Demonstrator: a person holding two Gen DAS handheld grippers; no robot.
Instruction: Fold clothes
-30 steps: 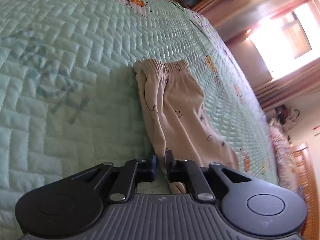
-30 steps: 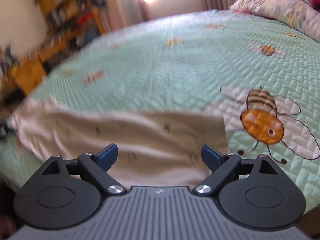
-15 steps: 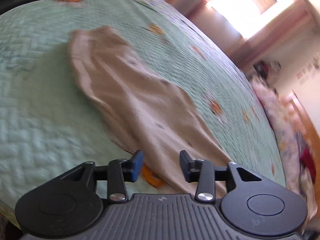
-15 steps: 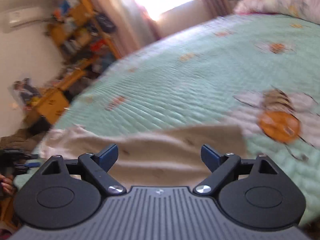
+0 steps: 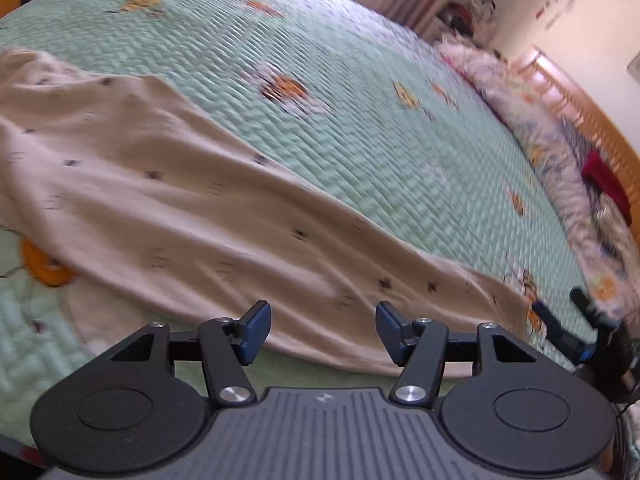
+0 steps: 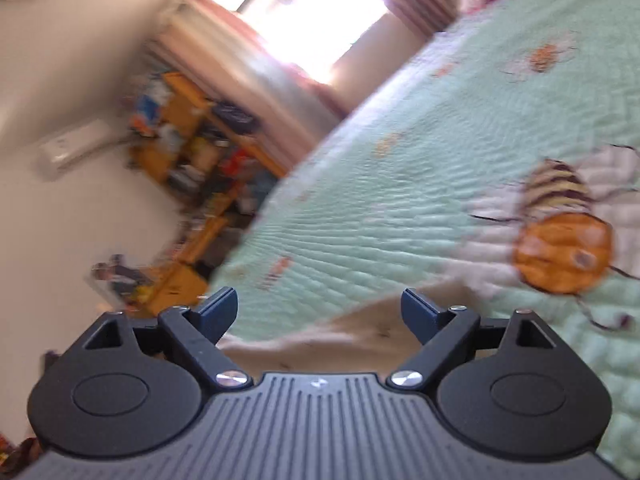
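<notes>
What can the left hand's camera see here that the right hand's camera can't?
Only the left view shows the beige trousers spread at length, the pillows and the right gripper. Only the right view shows the window and cluttered shelves. Both show the green bee quilt, some beige cloth, and their own open gripper, the left gripper included.

Left gripper [image 5: 320, 330] no longer clamped on the beige trousers [image 5: 192, 208], jaws now wide, trousers spread flat on the bed [image 5: 360, 120], right gripper [image 6: 318, 314] swung leftward.
</notes>
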